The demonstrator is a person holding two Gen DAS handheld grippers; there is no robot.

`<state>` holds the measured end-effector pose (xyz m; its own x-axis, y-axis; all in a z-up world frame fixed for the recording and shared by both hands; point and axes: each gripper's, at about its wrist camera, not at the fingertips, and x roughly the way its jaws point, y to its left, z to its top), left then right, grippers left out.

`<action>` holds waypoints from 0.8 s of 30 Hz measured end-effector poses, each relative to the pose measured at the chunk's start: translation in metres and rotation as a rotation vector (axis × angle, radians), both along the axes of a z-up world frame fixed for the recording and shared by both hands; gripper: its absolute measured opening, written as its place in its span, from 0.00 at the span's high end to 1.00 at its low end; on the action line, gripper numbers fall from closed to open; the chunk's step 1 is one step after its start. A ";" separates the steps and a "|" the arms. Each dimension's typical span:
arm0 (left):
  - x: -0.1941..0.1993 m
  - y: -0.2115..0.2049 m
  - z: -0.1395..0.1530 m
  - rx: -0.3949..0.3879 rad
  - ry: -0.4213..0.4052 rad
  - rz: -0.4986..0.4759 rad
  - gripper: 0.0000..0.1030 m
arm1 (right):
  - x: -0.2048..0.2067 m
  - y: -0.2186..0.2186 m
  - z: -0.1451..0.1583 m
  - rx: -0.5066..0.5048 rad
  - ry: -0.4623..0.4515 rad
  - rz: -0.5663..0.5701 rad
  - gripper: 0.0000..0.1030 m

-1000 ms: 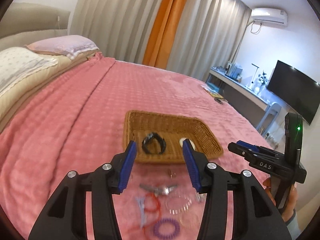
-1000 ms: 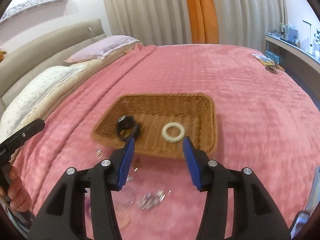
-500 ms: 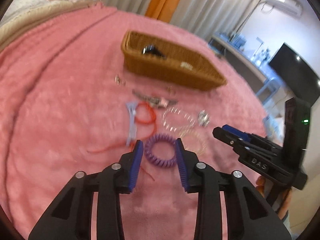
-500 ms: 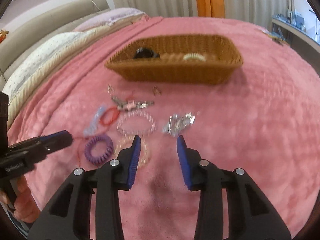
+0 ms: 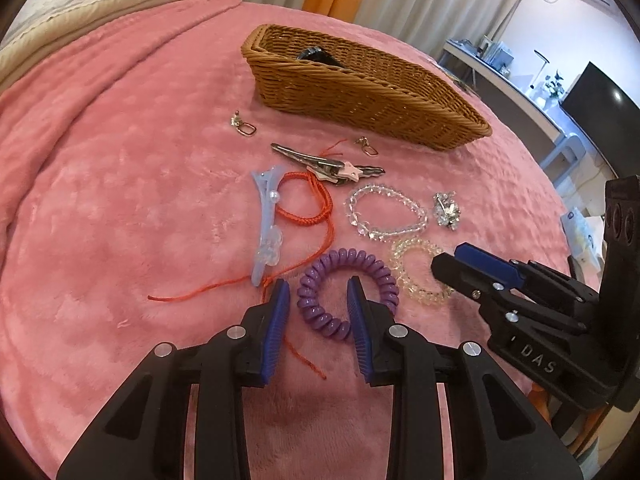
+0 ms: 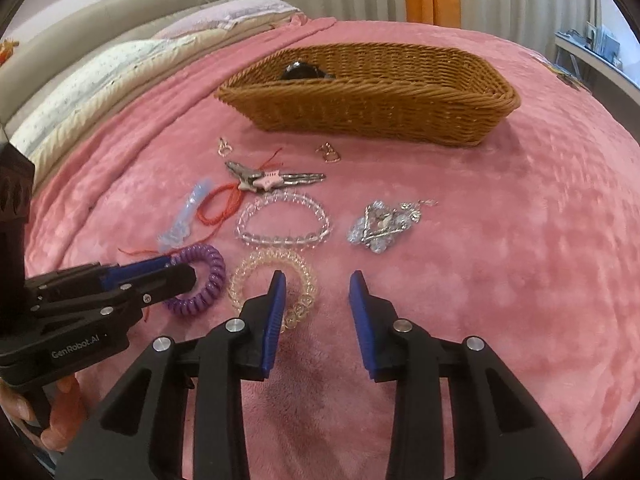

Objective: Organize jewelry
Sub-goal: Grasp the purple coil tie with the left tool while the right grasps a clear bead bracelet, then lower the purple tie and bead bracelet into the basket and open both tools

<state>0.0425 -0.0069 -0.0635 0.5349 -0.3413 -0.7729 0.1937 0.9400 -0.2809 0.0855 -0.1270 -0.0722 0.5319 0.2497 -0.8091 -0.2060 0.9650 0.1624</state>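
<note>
Left claw (image 5: 318, 300) open, its blue fingers either side of the near arc of a purple coil hair tie (image 5: 347, 292) on the pink bed (image 5: 120, 208), right claw (image 6: 318, 294) open, one finger over a clear coil hair tie (image 6: 272, 276), bead bracelet (image 6: 282, 220) just ahead, wicker basket (image 6: 372, 100) farther ahead.

White letters "DAS" stand on the black body of the right hand-held gripper (image 5: 476, 270), and "GenRobot.AI" stands on the left hand-held gripper (image 6: 176, 270).
</note>
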 end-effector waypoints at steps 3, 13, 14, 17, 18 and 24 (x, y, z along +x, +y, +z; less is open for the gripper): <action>-0.001 -0.001 -0.002 0.007 -0.010 0.004 0.73 | -0.001 0.005 -0.002 -0.023 -0.006 0.016 0.80; -0.012 -0.002 -0.002 0.069 -0.056 0.017 0.89 | -0.010 0.005 -0.001 -0.014 -0.034 0.036 0.92; -0.014 -0.002 -0.001 0.069 -0.064 0.015 0.90 | -0.011 0.002 -0.001 -0.005 -0.034 0.030 0.92; -0.021 0.001 0.004 0.049 -0.083 0.013 0.91 | -0.015 -0.006 0.003 0.033 -0.046 0.021 0.92; -0.024 0.002 0.006 0.039 -0.090 0.014 0.91 | -0.016 -0.008 0.005 0.042 -0.051 0.019 0.92; -0.037 0.009 0.032 0.003 -0.161 0.024 0.91 | -0.024 -0.021 0.025 0.078 -0.087 -0.006 0.92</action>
<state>0.0051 0.0019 -0.0317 0.6597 -0.3248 -0.6777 0.2137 0.9456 -0.2453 0.0611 -0.1480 -0.0470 0.6009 0.3070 -0.7380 -0.2168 0.9513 0.2192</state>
